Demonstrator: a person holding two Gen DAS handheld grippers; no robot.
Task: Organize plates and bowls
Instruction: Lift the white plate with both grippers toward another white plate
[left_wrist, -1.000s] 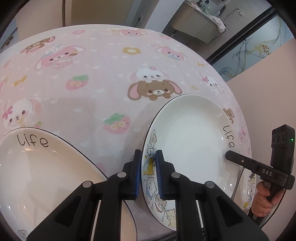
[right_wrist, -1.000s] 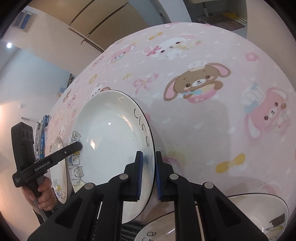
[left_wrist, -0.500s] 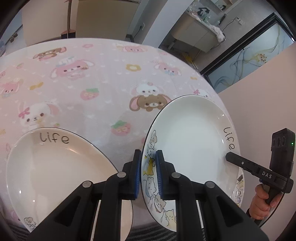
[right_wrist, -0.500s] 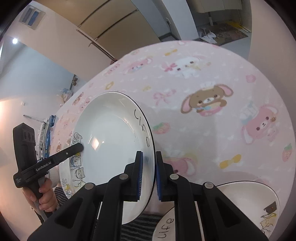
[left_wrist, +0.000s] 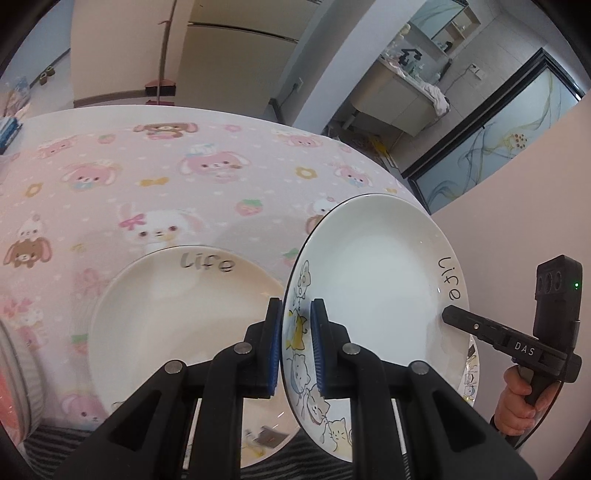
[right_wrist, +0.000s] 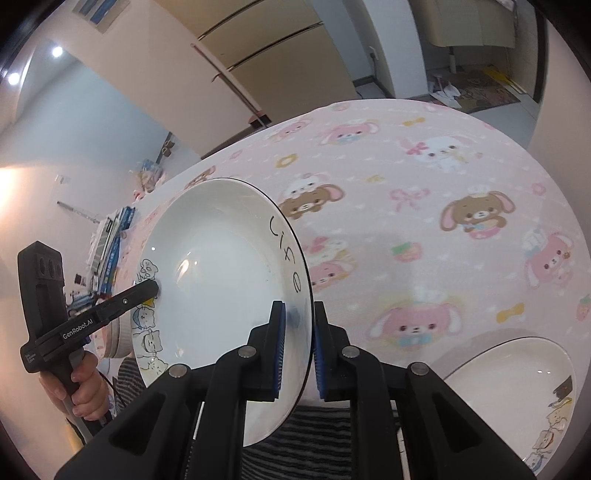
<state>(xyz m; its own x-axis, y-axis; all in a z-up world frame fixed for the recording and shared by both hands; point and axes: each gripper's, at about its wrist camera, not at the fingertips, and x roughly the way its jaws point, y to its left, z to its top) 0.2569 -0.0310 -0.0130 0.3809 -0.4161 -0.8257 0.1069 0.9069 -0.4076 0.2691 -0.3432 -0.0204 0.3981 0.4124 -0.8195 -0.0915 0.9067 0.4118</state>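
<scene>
This is a home dining area. A table with a pink cartoon-animal tablecloth (left_wrist: 207, 173) fills the middle of the frame, with beige cupboard doors (right_wrist: 273, 55) behind it at the top, and a washbasin counter (left_wrist: 399, 92) at upper right.

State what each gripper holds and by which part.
Both hold one white plate by its rim: the left gripper at the cartoon-cat edge, the right gripper on the opposite edge beside "Life".
</scene>
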